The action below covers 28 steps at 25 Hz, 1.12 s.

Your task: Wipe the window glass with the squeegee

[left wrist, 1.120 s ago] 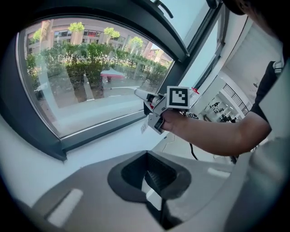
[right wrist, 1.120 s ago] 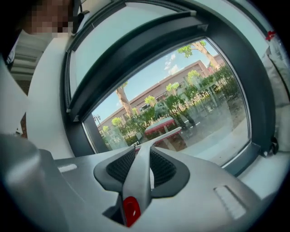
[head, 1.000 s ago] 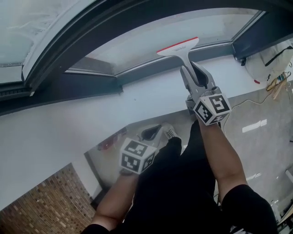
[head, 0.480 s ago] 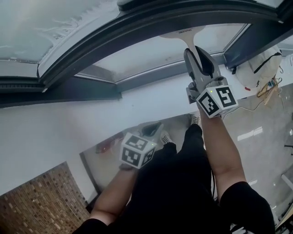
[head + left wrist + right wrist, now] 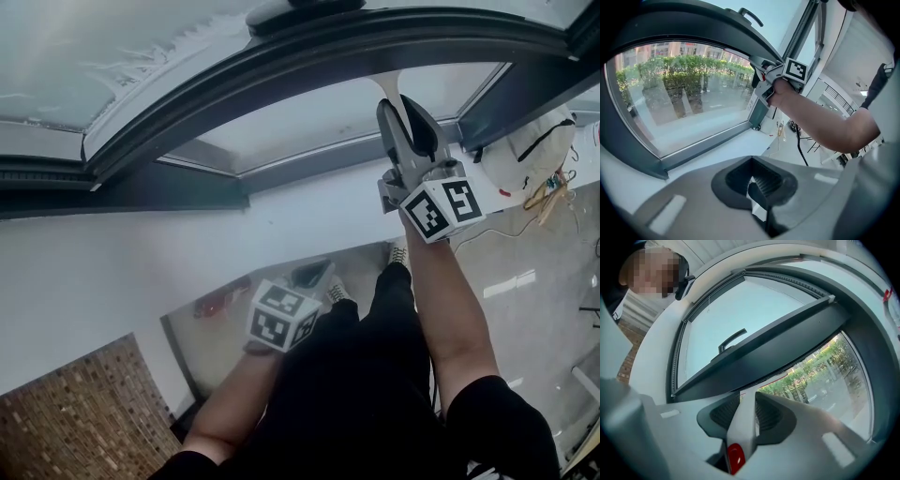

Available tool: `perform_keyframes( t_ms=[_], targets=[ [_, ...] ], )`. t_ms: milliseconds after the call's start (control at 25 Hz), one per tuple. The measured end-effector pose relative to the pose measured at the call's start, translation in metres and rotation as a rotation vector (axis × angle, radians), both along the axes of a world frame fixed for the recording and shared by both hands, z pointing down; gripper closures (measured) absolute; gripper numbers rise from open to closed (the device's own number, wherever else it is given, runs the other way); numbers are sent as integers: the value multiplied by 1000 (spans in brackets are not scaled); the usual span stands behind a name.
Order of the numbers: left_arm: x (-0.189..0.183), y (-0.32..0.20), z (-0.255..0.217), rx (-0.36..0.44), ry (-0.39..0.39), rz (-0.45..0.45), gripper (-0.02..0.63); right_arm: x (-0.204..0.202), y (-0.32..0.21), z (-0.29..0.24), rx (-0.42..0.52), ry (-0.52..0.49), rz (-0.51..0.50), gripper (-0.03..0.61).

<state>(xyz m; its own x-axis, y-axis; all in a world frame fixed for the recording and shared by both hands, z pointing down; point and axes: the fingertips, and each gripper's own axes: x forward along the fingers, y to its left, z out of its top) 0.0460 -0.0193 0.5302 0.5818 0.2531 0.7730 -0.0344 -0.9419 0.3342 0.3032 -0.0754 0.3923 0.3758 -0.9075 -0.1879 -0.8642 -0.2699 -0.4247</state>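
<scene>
The white squeegee (image 5: 386,90) stands up against the lower window glass (image 5: 309,117). My right gripper (image 5: 405,127) is shut on its handle. The blade end is hidden behind the dark frame bar (image 5: 281,66) above. In the right gripper view the white handle with a red spot (image 5: 739,427) sits clamped between the jaws of the right gripper (image 5: 746,414), and the glass (image 5: 820,376) lies ahead. My left gripper (image 5: 309,274) hangs low by the person's legs. In its own view the left gripper (image 5: 757,187) is shut on nothing and looks at the glass (image 5: 684,103) and the right gripper (image 5: 769,79).
A white sill (image 5: 187,234) runs below the window. A white bag and cables (image 5: 534,150) lie at the right on the glossy floor (image 5: 525,272). Brick-patterned tiling (image 5: 75,403) is at the lower left. A window handle (image 5: 731,339) sits on the upper sash.
My right gripper has pushed the squeegee up the glass; its red-edged blade, visible a second ago, is now hidden behind the frame bar. The left gripper has stayed low.
</scene>
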Motion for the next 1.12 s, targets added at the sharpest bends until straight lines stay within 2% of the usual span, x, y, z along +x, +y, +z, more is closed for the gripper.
perform_keyframes(
  t_ms=[640, 1120],
  targets=[
    [6, -7, 4, -5, -5, -9, 614, 6, -3, 2, -1, 15, 0, 449],
    [9, -10, 15, 0, -22, -20, 614, 4, 3, 56, -66, -52, -9, 449]
  ],
)
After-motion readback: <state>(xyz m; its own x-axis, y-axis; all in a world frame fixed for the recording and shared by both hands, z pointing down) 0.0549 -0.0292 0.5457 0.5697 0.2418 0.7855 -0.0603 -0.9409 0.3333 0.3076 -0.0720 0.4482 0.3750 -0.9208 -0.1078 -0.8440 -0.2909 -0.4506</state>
